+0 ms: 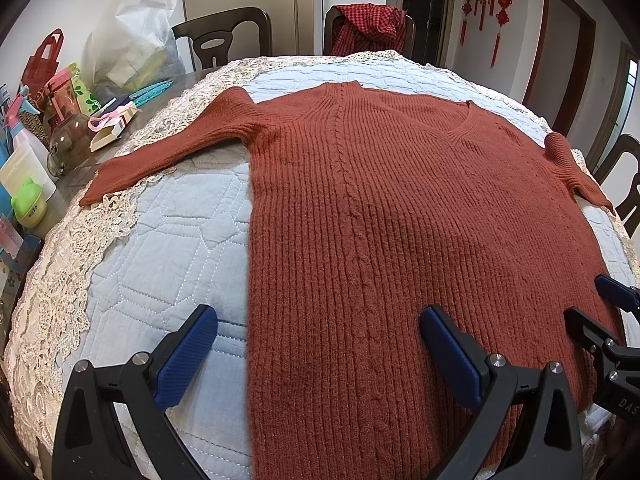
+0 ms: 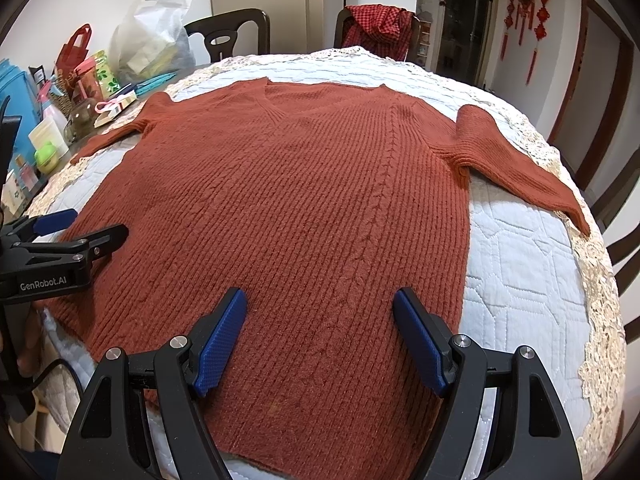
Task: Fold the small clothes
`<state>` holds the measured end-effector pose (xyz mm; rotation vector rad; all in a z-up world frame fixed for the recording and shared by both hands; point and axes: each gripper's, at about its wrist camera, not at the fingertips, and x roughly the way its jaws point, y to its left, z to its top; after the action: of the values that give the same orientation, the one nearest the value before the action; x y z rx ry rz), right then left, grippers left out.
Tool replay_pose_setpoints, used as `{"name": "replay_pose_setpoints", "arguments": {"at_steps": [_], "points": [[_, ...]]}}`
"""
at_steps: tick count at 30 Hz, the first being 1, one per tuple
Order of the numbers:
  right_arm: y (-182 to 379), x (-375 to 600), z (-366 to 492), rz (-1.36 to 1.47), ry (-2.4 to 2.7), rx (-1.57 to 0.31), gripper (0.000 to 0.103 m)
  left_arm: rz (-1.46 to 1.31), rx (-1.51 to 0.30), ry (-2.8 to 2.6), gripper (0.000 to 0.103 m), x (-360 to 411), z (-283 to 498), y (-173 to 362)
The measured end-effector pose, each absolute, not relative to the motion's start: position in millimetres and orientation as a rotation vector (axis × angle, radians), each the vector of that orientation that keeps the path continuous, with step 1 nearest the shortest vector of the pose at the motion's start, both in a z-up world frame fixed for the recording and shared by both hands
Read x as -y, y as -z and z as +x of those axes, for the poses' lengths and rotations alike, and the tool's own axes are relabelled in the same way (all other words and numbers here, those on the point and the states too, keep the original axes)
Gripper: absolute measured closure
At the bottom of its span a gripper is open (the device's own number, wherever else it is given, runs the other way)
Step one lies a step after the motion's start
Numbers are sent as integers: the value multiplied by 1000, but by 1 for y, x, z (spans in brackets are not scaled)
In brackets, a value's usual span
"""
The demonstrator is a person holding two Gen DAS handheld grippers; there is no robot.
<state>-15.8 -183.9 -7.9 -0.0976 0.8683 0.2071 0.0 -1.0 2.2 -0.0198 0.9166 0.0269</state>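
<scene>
Rust-red knit sweater [image 1: 360,216] lies flat on the quilted desk [image 1: 172,248], both grippers' jaws spread wide and empty near its hem; a shallow pinch could grab only one layer.

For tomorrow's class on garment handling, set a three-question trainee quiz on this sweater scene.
1. True or false: the rust sweater lies spread flat, unfolded.
2. The left claw and right claw are: A open, B shut on the sweater.
3. Fill in: the sweater rests on a pale blue ____.

Key: 1 true. 2 A. 3 quilt.
</scene>
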Motion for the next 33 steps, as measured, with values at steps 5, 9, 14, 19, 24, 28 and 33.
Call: {"name": "replay_pose_setpoints", "arguments": {"at_steps": [5, 9, 14, 19, 24, 28, 33], "points": [[7, 184, -16, -95, -205, -876, 27, -20, -910, -28, 1, 1, -1, -3], [4, 186, -14, -80, -210, -885, 27, -16, -905, -18, 4, 1, -1, -4], [-6, 187, -15, -65, -223, -865, 27, -3, -876, -21, 8, 0, -1, -12], [-14, 185, -11, -56, -240, -842, 27, -9, -847, -34, 8, -6, -1, -18], [-18, 179, -5, -63, -257, -830, 27, -22, -834, -57, 8, -17, 5, -21], [-19, 176, 0, -69, -265, -832, 27, -30, -825, -86, 8, -28, 10, -21], [-19, 170, 6, -75, -277, -832, 27, -42, -815, -122, 8, -42, 18, -23]]}}
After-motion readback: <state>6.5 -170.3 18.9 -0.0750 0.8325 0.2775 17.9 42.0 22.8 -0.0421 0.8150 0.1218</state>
